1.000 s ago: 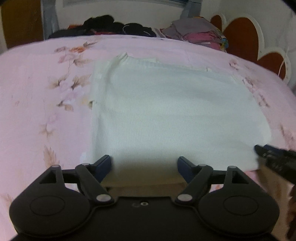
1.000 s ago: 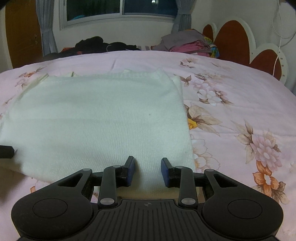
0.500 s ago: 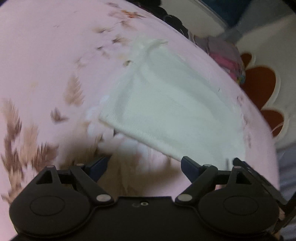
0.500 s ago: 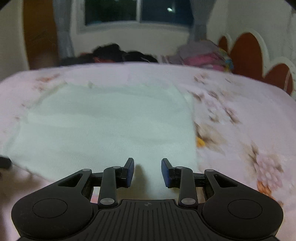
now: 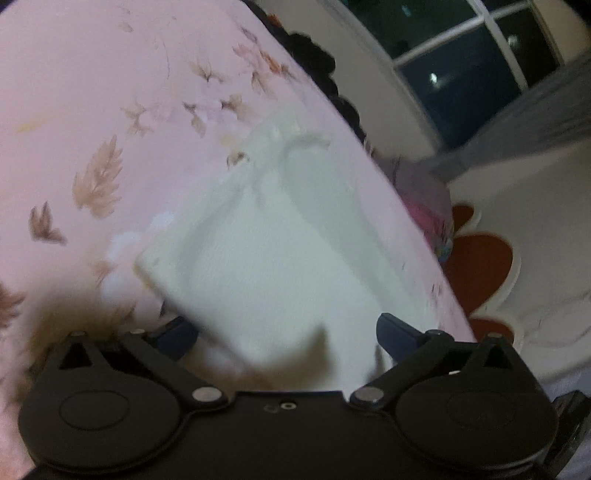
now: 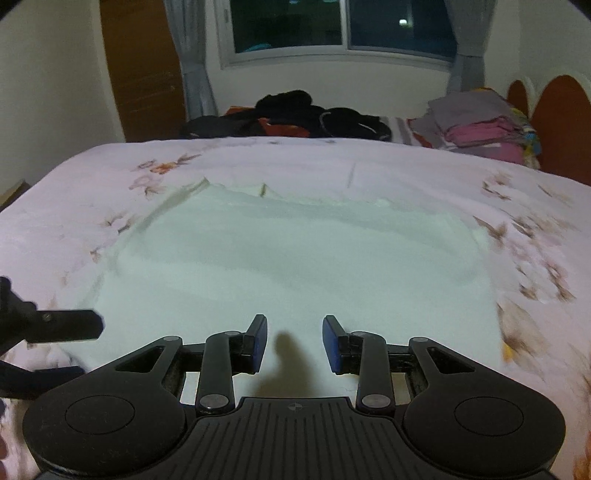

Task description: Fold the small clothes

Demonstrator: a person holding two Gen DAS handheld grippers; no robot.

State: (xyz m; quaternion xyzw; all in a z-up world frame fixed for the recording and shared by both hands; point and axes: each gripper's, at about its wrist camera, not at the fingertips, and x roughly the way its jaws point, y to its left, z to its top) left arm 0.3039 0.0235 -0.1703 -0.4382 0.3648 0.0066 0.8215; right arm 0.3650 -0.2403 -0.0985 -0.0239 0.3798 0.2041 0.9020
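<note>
- The white cloth [image 6: 295,258] lay flat on the pink flowered bedsheet [image 6: 424,177], folded to a rough rectangle, in the middle of the bed.
- The right gripper [image 6: 294,341] pointed down at the near edge of the cloth. Its blue pads [image 6: 258,343] stood partly apart, with a narrow gap between them.
- Nothing was pinched between these pads; only the flat cloth showed in the gap, and whether the tips touched it cannot be told.
- The left gripper [image 5: 286,332] was seen strongly tilted in its own view, above the near corner of the cloth [image 5: 266,266].
- Its jaws were opening and stood spread very wide. The cloth corner lay between the two pads [image 5: 397,330], but they did not press on it.
- This picture was blurred, so contact with the cloth cannot be told.
- In the right wrist view the left gripper [image 6: 70,347] appeared at the left edge, beside the near left corner of the cloth.
- At the far side of the bed lay a dark heap of clothes [image 6: 291,114] and a folded stack [image 6: 480,125] near the headboard [image 6: 561,122].
- A window [image 6: 340,22] was behind them.
</note>
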